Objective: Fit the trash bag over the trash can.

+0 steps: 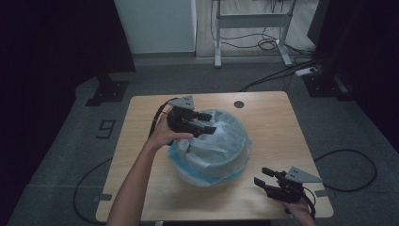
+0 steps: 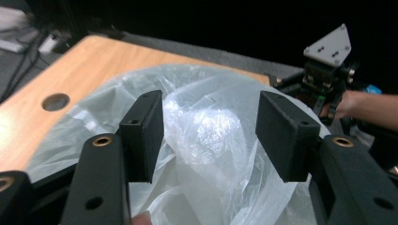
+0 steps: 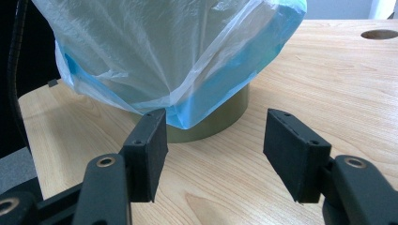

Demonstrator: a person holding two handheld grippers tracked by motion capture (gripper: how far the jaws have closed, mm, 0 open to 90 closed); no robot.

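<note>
Sitting at the middle of the light wooden table (image 1: 141, 141), a round olive-coloured bin (image 3: 220, 122) wears a crinkled translucent plastic bag with a blue hem (image 1: 214, 141), draped over its rim. Above the bag's far left side hovers the left gripper (image 1: 207, 123), jaws apart with bag film between them, pads not pressing. Near the table's front right corner, the right gripper (image 1: 263, 176) holds wide, empty jaws aimed at the bin's base, well apart from it.
</note>
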